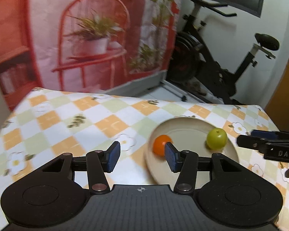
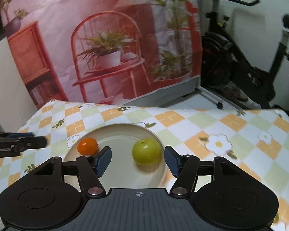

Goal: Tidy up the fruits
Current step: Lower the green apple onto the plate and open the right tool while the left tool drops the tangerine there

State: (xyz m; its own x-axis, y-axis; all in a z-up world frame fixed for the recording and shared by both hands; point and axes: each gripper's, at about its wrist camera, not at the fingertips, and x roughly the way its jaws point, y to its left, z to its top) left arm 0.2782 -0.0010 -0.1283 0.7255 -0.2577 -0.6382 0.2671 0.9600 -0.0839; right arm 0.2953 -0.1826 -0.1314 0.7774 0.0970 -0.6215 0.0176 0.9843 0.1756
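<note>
1. the left gripper (image 1: 141,156) hangs above the table with its jaws partly apart and nothing between them; the blue pads (image 1: 112,156) are bare.
2. the right gripper (image 2: 138,158) is parted about as far and also holds nothing.
3. both fruits lie on the cream plate (image 2: 125,130): the orange fruit (image 2: 87,146) toward its left side, the green fruit (image 2: 146,151) toward its right, well apart from each other.
4. the relation that matters: the green fruit sits just ahead of the right gripper, almost on its centre line, so that hand seems the nearer one for it. the orange fruit lies right of the left gripper's line, partly behind its right pad.
5. both fruits are round, so no long axis governs a grasp.
6. hard to read: motion blur softens the plate's near rim, and each gripper shows only as a tip at the edge of the other's view. no other fruit or container is in sight.
</note>
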